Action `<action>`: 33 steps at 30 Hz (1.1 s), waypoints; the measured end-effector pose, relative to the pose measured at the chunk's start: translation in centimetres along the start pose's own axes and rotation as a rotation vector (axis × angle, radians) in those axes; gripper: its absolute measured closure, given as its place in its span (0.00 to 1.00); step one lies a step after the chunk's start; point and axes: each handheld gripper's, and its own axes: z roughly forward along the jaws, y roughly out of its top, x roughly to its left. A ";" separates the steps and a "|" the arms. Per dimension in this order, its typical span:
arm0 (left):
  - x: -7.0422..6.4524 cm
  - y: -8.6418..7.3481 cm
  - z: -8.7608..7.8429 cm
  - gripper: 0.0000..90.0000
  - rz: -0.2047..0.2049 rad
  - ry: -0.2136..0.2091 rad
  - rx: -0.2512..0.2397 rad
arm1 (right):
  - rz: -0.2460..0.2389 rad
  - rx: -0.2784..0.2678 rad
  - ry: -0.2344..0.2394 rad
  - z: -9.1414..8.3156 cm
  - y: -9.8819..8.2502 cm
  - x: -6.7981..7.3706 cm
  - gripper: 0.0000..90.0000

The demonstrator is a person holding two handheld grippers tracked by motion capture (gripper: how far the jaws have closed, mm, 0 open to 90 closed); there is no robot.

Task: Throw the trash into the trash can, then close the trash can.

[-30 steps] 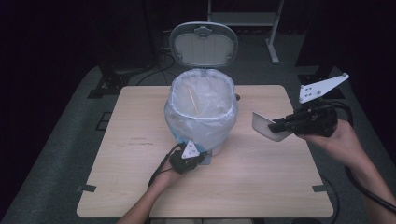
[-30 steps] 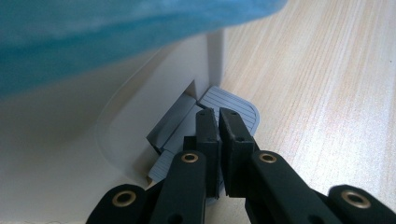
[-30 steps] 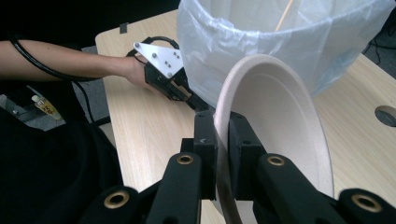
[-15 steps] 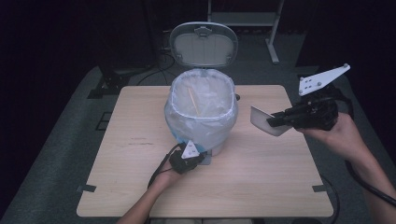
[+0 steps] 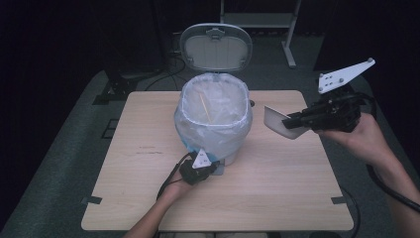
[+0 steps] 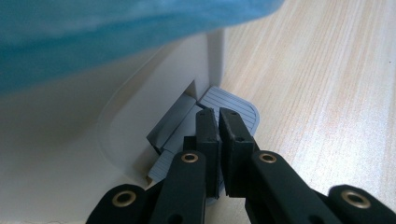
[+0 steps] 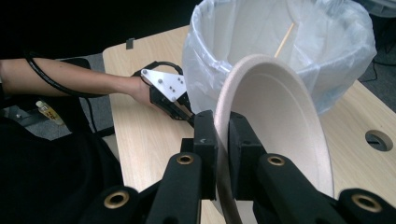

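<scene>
Right gripper (image 7: pixel 218 140): jaws pinched on the rim of a shallow off-white paper plate (image 7: pixel 275 126), held on edge in the air above the right edge of the light wooden table (image 5: pixel 148 198), just beside but clear of the white pedal bin lined with a translucent bluish plastic bag (image 5: pixel 214 121).

Left gripper (image 6: pixel 218 135): jaws closed, nothing between them, tips pressing the grey ribbed pedal (image 6: pixel 233 105) at the bin's foot on the near side; hinged grey lid (image 5: pixel 216 47) stands open. A thin wooden skewer (image 5: pixel 204 107) leans inside the bag.

Risks, as judged:
- Narrow rim grip; the plate may pivot or slip out short of the opening.
- Plate edge could snag the loose bag rim and drag the liner.
- If pedal pressure eases, the lid may drop onto the plate.
</scene>
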 end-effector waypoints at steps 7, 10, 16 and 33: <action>0.1 0.0 0.0 0.97 0.002 -0.003 0.000 | -0.012 0.002 0.005 -0.2 0.8 -0.1 0.92; 0.0 0.0 0.0 0.97 0.001 -0.002 -0.001 | -0.013 0.000 0.004 -0.3 1.2 0.0 0.92; 0.1 0.0 0.0 0.97 0.005 -0.003 -0.001 | -0.025 -0.001 0.003 -0.3 2.2 0.0 0.92; 0.2 -0.1 0.1 0.96 -0.022 -0.016 -0.014 | -0.041 -0.021 0.050 1.0 4.6 -0.4 0.92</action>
